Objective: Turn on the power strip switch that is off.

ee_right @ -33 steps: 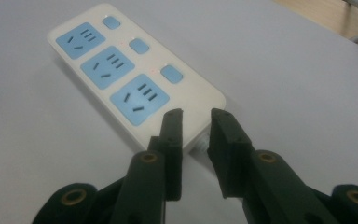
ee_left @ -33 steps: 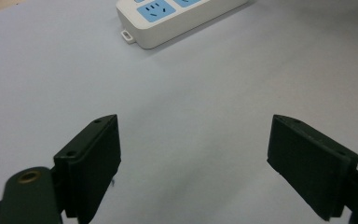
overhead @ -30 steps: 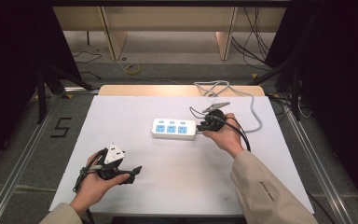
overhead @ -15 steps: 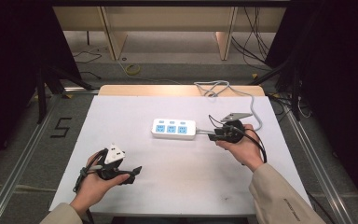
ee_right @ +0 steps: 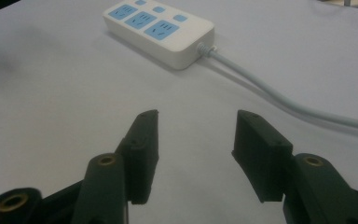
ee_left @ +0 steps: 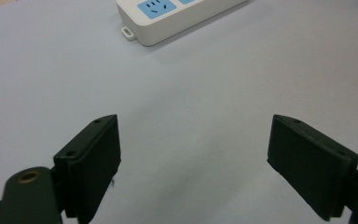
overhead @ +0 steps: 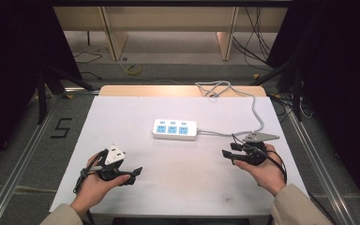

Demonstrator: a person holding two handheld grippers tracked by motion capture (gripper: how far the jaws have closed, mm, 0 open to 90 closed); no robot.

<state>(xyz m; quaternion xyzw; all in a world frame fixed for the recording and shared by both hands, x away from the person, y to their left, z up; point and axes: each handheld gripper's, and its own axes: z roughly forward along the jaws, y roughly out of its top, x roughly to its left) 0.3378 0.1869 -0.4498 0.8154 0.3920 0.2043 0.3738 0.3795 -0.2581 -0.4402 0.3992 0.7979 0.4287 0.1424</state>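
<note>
A white power strip point(overhead: 175, 129) with three blue sockets lies at the middle of the white table; its grey cable point(overhead: 255, 117) runs right and then back off the far edge. My right gripper point(overhead: 229, 158) sits to the strip's right and nearer the front, pointing left. Its jaws have just been opening and stand apart with nothing between them. In the right gripper view the strip point(ee_right: 158, 32) and cable point(ee_right: 279, 98) lie beyond the gripper point(ee_right: 200, 149). My left gripper point(overhead: 132, 176) rests open at the front left, empty. The left gripper view has the strip's end point(ee_left: 177, 16) far ahead of that gripper point(ee_left: 198, 163).
The white table top point(overhead: 178, 197) has a wooden strip along its far edge point(overhead: 168, 90). Metal rails run along both sides. A "5" mark point(overhead: 62, 127) is on the floor at the left, and loose cables lie on the floor behind the table.
My right hand has drawn away from the power strip toward the right front of the table, and its jaws have spread wider. The left hand has stayed where it was.
</note>
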